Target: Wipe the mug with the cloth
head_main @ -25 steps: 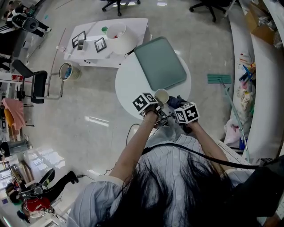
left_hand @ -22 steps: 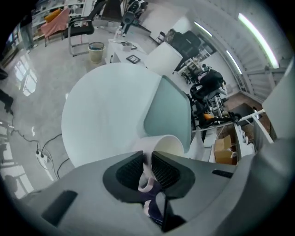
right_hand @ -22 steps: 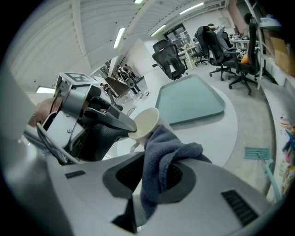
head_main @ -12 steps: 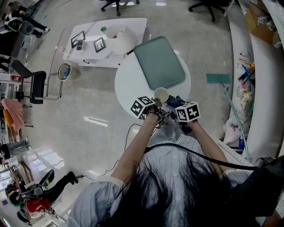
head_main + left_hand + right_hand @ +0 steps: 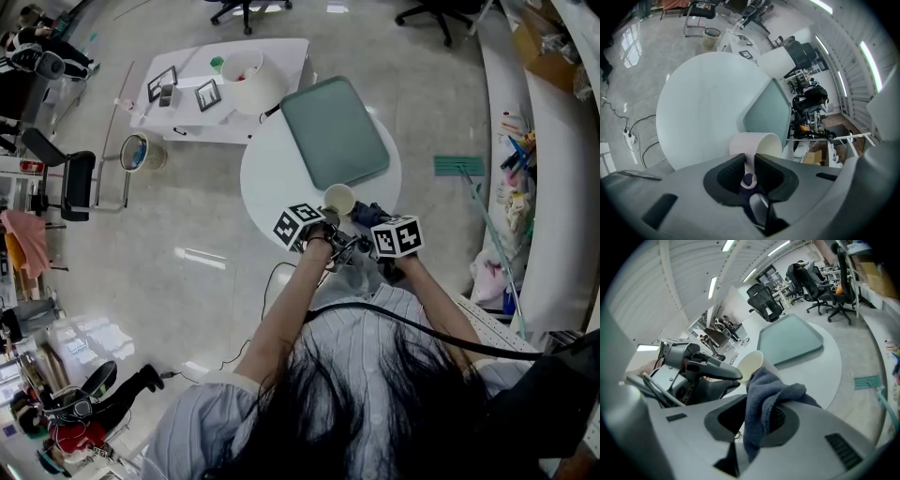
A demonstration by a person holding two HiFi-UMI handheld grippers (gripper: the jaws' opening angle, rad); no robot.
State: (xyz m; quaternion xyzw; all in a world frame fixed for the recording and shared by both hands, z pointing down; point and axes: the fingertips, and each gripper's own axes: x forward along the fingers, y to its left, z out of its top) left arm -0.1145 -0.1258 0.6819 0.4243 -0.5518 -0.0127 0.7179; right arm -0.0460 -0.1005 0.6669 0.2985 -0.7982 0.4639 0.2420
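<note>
The round white surface carries a teal tray toward 12 o'clock, leaving its 5 o'clock edge free. There the left claw pinches the mug by its handle to steady it. The right claw, clamped on the cloth, holds the cloth just beside the mug's rim.

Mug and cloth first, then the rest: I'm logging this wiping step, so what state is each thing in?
Cream ceramic mug: held by its handle, nothing seen inside.
Dark grey-blue terry cloth: bunched, clamped, hanging beside the mug's rim.
Left claw: shut on the mug's handle.
Right claw: shut on the cloth.
Green rounded tray: flat, empty.
</note>
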